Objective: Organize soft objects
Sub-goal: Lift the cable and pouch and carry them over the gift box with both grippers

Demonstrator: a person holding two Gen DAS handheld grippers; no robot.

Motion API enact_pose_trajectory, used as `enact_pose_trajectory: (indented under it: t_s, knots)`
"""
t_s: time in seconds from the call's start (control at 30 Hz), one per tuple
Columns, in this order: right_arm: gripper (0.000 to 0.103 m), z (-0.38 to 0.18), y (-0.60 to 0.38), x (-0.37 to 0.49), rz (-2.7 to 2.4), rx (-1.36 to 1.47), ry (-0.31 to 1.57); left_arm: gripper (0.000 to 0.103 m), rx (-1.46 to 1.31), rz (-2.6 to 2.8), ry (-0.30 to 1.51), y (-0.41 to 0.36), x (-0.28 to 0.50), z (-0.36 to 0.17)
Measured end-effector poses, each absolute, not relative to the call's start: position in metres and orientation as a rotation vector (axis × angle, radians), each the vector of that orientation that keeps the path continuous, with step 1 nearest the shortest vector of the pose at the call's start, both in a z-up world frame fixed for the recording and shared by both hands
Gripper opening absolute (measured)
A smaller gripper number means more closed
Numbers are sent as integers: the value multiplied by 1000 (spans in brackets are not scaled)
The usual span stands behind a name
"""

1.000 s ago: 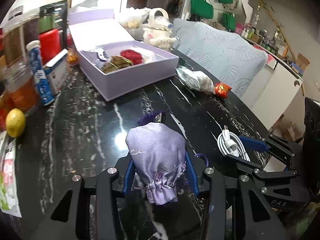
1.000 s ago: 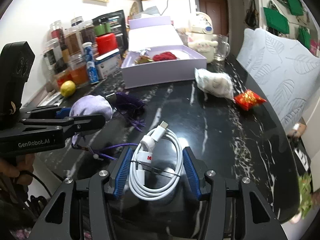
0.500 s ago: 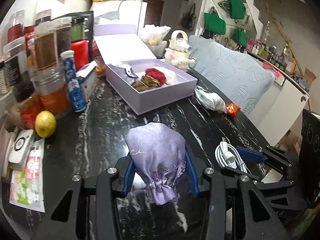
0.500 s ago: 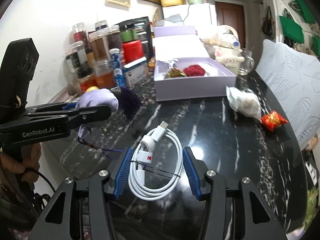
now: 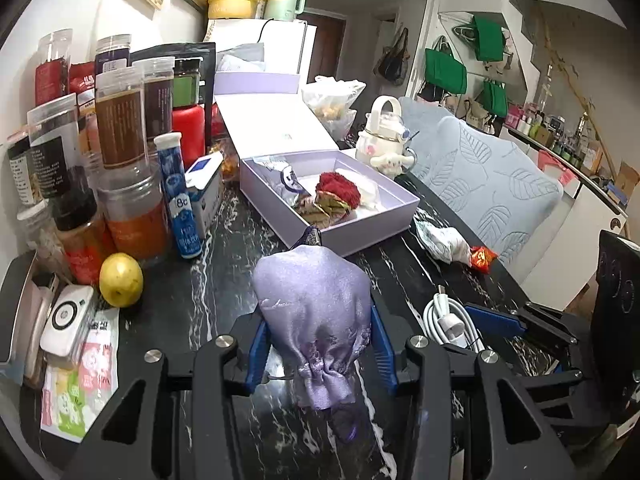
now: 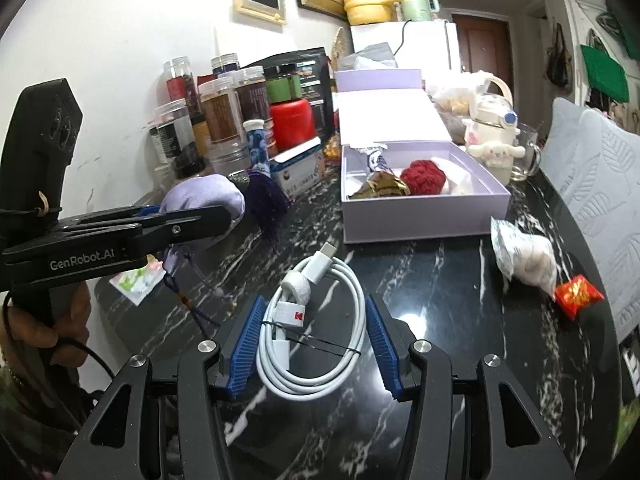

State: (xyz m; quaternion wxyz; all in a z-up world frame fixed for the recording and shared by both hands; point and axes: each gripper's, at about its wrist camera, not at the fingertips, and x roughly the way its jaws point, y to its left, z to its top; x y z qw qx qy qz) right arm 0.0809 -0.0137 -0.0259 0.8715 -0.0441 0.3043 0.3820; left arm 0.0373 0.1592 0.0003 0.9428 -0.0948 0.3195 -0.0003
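My left gripper (image 5: 318, 344) is shut on a lilac satin pouch (image 5: 314, 312) with a dark purple tassel, held above the black marble table (image 5: 224, 280). The right wrist view shows that pouch (image 6: 204, 200) clamped in the left gripper (image 6: 224, 220), its cord dangling. My right gripper (image 6: 312, 344) is shut on a coiled white cable (image 6: 316, 320), which also shows (image 5: 448, 320) in the left wrist view. Ahead stands an open lilac box (image 5: 360, 236) holding a red knitted piece (image 5: 338, 190) and a gold-green pouch (image 5: 320, 208). The box (image 6: 424, 216) is ahead of the right gripper too.
Jars, a blue tube (image 5: 176, 196) and a lemon (image 5: 120, 284) crowd the left side. A white wrapped bundle (image 5: 444, 242) and a red packet (image 5: 482, 258) lie right of the box. A white plush-covered kettle (image 5: 384, 144) stands behind it. A leaf-patterned cushion (image 5: 492, 188) borders the table's right edge.
Both grippers have risen and moved back from the table with their loads; the box and jars now appear farther and lower. The pouch's cord has lifted off the table.
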Motion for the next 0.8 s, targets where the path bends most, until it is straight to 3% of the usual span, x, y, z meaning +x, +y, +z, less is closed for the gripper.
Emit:
enact_pose_trajectory:
  t_s: [0.8]
  knots:
    - [51, 17, 6, 133, 823, -131, 527, 44, -183, 0, 583, 176, 92, 29]
